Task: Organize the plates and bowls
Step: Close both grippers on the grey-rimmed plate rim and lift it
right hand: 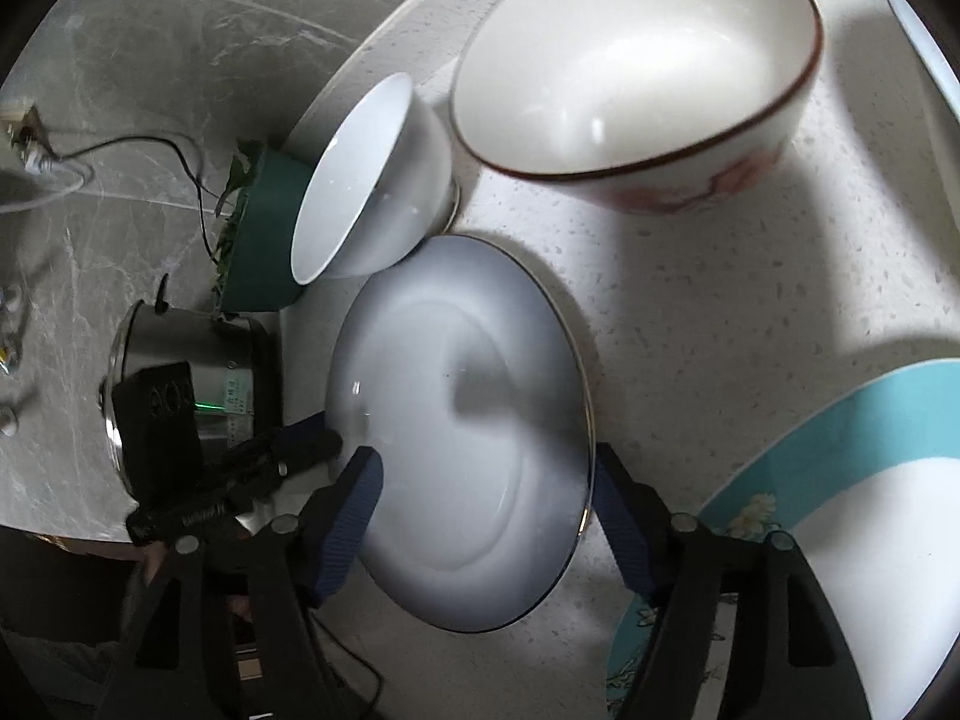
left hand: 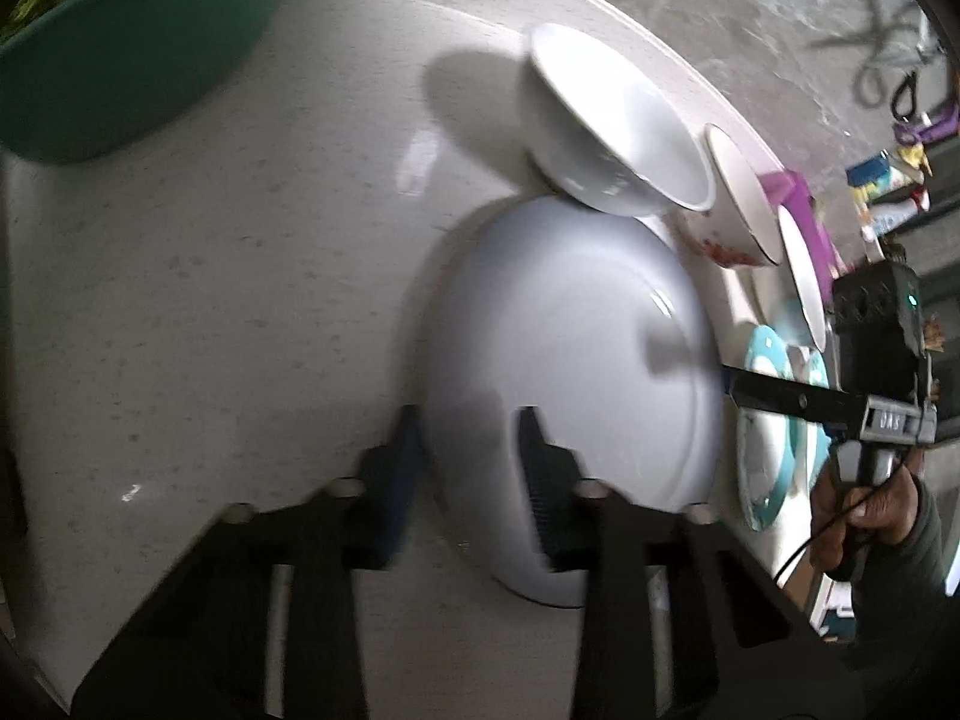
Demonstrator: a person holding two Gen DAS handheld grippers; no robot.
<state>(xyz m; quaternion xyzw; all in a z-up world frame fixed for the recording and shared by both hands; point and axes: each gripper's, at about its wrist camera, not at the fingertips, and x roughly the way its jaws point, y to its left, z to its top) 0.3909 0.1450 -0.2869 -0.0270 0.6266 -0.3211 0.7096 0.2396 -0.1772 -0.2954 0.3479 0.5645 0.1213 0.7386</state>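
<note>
Gripping the near rim of a glossy pale blue-grey plate [left hand: 576,372], the left gripper [left hand: 468,450] has its ribbed dark-blue pads drawn narrow, one on the plate's face and one behind its edge. The plate is a shallow round dish with a thin dark line round its rim, and it sits at the middle of the table [left hand: 210,270] under a bright glare. The right gripper [right hand: 486,510] stands wide around the same plate, one pad over the plate's left edge and the other just off its right rim; whether either presses on the plate cannot be told.

A smooth white porcelain bowl [right hand: 372,180] lies tilted on its side, its foot touching the plate's far rim. Just beyond it stands a larger cream bowl [right hand: 630,78], upright, with a thin brown rim line and a reddish floral pattern on its outer wall. A teal-bordered plate [right hand: 840,480] with small flowers on its border and a white centre lies to the right, near the right gripper. A deep green bowl [right hand: 264,240] holding leafy greens sits at the table's edge, and a shiny steel pot [right hand: 186,348] with a lid is beside it.

The tabletop is round, off-white and finely speckled, like stone composite. Below it the floor [right hand: 150,60] is grey marbled tile, with a thin black cable trailing across it.
</note>
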